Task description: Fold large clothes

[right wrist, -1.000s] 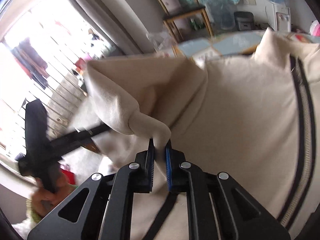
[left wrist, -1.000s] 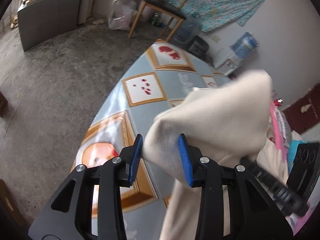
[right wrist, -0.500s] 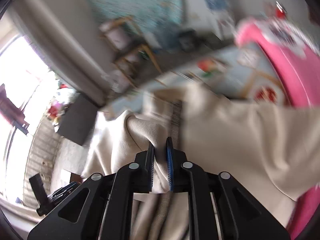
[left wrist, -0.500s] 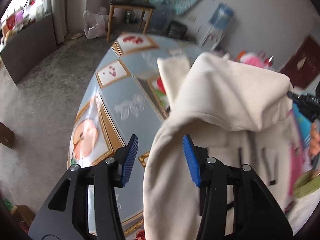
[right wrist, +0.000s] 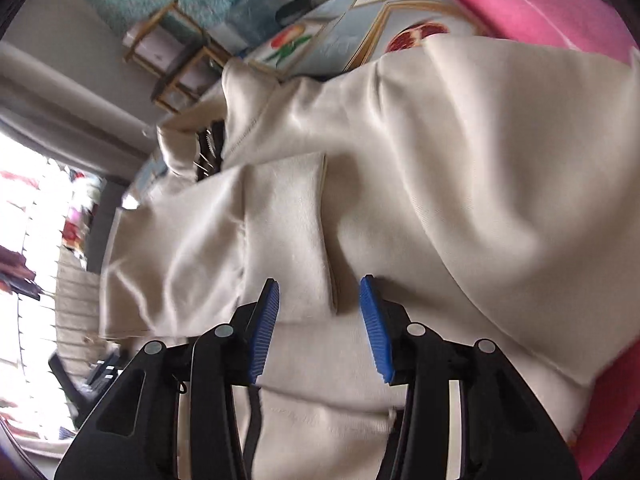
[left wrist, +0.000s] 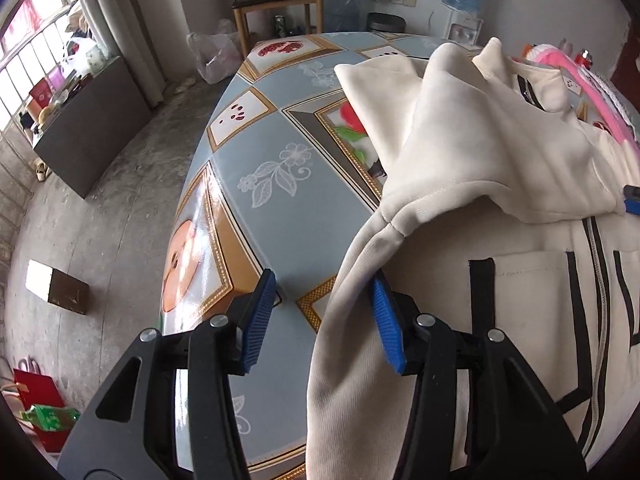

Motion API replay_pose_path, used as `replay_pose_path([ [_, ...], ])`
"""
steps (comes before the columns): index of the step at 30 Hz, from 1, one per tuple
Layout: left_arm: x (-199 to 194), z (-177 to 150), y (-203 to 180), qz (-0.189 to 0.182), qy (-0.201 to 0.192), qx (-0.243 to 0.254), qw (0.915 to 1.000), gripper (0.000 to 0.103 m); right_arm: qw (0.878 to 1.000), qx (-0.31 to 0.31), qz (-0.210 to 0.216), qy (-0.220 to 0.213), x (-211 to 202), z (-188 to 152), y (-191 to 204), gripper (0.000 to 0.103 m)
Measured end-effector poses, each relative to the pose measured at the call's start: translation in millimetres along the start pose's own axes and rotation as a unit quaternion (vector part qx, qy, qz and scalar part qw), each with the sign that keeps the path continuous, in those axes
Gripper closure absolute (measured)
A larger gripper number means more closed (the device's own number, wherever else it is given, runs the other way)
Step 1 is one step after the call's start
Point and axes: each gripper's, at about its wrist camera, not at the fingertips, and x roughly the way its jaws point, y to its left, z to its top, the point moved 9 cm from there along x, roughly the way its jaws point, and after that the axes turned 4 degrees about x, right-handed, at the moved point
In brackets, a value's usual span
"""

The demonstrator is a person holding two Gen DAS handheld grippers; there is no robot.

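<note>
Cream zip jacket [left wrist: 492,168] rumpled, black-trimmed, on table [left wrist: 280,208], both grippers' fingers released

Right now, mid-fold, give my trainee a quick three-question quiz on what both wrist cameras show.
1. True or false: the left gripper is clamped on the cream jacket.
2. What lies between the right gripper pads? A) the jacket's cuffed sleeve end B) the pink garment C) bare tablecloth
3. Fill in: the jacket's black-edged zipper shows in the ___ wrist view.

Key: 1 false, its jaws are open; 2 A; 3 left.
</note>
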Motion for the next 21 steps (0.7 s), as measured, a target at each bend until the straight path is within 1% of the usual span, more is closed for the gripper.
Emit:
replay_pose_path([
  [1,0.4,0.7,0.7,0.003,0.0,-0.001,1.0,0.054,1.0,-0.01,-0.008,-0.003,4.9,3.0,2.4,0.061],
  [2,-0.2,0.2,2.1,0.006,-0.003,-0.002,1.0,0.053,0.999,-0.034,-0.029,-0.01,7.0,4.9,7.7,0.071],
  [4,-0.4,0.3,1.5,0.011,-0.005,-0.001,0.9999,0.052,0.996,-0.068,-0.061,-0.004,11.8,2.8,16.8,0.091],
  [5,-0.6,0.9,1.3,0.012,-0.007,-0.001,0.9999,0.052,0.994,-0.083,-0.078,-0.006,9.8,2.6,22.6,0.097],
  [6,-0.5,2.1,0.3,0.013,-0.008,-0.001,0.9999,0.052,0.993,-0.092,-0.078,-0.012,2.9,3.2,29.5,0.097],
  [7,-0.8,2.0,0.2,0.014,-0.009,0.001,0.9999,0.052,0.993,-0.09,-0.069,-0.024,-8.2,6.5,35.4,0.098],
  [9,-2.5,0.1,1.2,0.017,-0.009,0.005,0.9998,0.052,0.995,-0.075,-0.029,-0.059,-44.4,15.8,45.5,0.098],
  [11,-4.9,-3.6,2.2,0.018,-0.009,0.011,0.9997,0.052,0.994,-0.064,-0.007,-0.088,-76.6,21.0,45.8,0.098],
  [12,-5.7,-5.0,2.8,0.017,-0.009,0.012,0.9997,0.052,0.993,-0.061,-0.005,-0.102,-90.6,21.7,42.3,0.098],
  [13,-6.1,-6.2,3.2,0.014,-0.009,0.013,0.9998,0.052,0.993,-0.057,-0.007,-0.107,-97.1,21.0,37.1,0.098],
  [14,-7.0,-8.4,3.5,0.007,-0.007,0.012,0.9999,0.052,0.993,-0.048,-0.015,-0.103,-97.0,18.3,27.1,0.098],
  [16,-9.3,-11.6,5.4,-0.004,-0.004,0.008,1.0,0.052,0.996,-0.032,-0.041,-0.077,-78.0,10.0,4.1,0.098],
  [18,-15.4,-12.2,6.5,-0.036,-0.007,-0.002,0.9993,0.053,0.998,-0.013,-0.05,-0.039,-46.4,-2.1,-17.8,0.098],
  [19,-18.7,-11.2,5.9,-0.056,-0.011,-0.008,0.9984,0.053,0.998,-0.008,-0.052,-0.033,-39.9,-7.8,-24.0,0.098],
  [20,-26.7,-6.4,6.1,-0.094,-0.021,-0.022,0.9951,0.053,0.998,-0.009,-0.055,-0.034,-34.1,-9.2,-27.4,0.098],
  [21,-31.5,-1.5,7.4,-0.11,-0.028,-0.03,0.9931,0.053,0.998,-0.011,-0.049,-0.04,-33.2,-8.2,-27.4,0.098],
])
